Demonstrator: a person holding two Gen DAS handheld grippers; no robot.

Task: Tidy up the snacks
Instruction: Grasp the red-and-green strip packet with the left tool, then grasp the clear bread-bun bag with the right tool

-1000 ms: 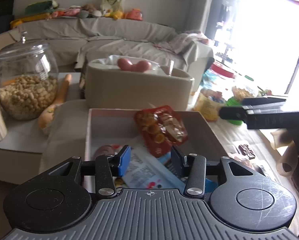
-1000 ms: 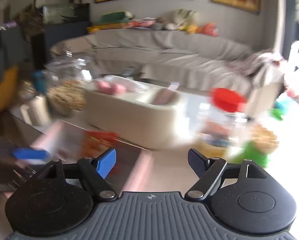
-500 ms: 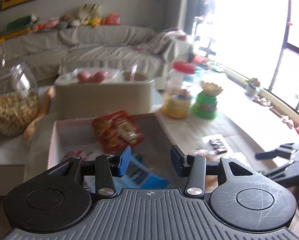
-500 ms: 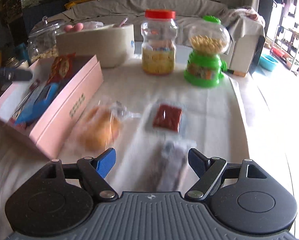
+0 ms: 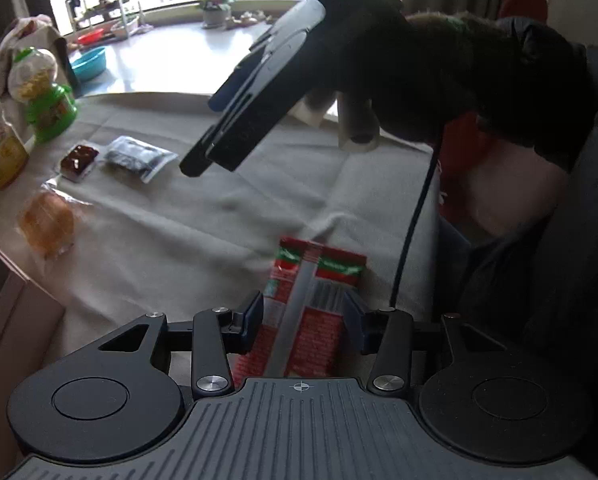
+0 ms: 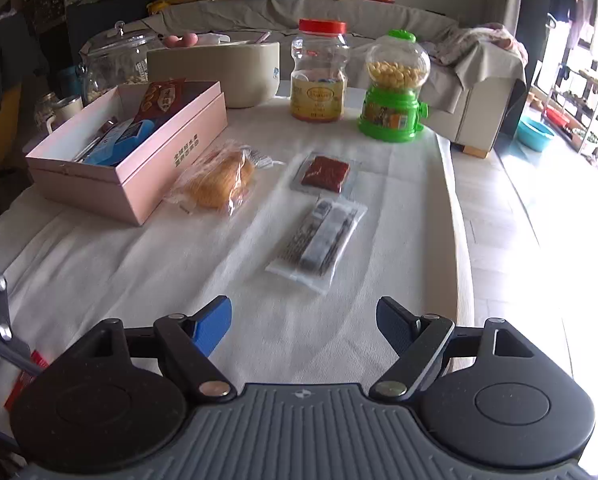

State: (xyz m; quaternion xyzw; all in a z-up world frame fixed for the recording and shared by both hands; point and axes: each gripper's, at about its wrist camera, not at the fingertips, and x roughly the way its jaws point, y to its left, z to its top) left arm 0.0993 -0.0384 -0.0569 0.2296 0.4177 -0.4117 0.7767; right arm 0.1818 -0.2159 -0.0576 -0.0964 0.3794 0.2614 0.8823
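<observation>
Straddling a red packet on the cloth, the left gripper is parted, not yet pinching. The right gripper gapes wide; a dark packet lies ahead.

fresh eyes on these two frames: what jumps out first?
In the left wrist view, the right gripper looms dark across the top, above a red snack packet that lies between the open fingers of the left gripper. In the right wrist view, the pink box, already holding snacks, sits at the left, with a bun in clear wrap beside it and a green candy dispenser behind.
</observation>
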